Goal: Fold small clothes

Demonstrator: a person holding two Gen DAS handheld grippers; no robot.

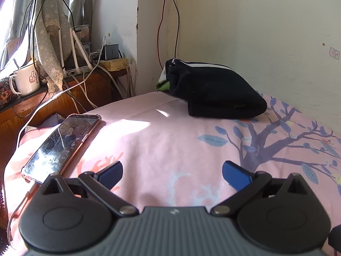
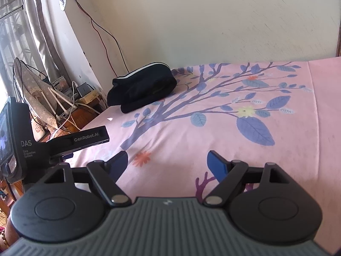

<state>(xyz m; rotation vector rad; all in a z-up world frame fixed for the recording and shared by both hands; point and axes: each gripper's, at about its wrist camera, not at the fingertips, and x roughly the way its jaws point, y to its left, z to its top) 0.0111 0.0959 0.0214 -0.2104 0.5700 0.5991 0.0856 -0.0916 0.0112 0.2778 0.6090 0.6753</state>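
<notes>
The black knitted garment with a white stripe (image 1: 215, 89), folded into 2 soft layers, lies at the bed's (image 1: 162, 140) far edge by the wall; light, limp, best pinched at a corner. Left gripper (image 1: 172, 171) and right gripper (image 2: 168, 163) fingers stand wide, holding nothing.

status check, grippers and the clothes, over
Left gripper open, empty. Right gripper open, empty. Black clothes folded by the wall. Phone on bed, left side.

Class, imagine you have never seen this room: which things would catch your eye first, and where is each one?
The folded black garment stands out most, lying at the far end of the pink bedsheet near the wall. A phone lies screen up at the sheet's left edge. Up close, the left gripper and the right gripper are both open, nothing between their blue fingers.
</notes>
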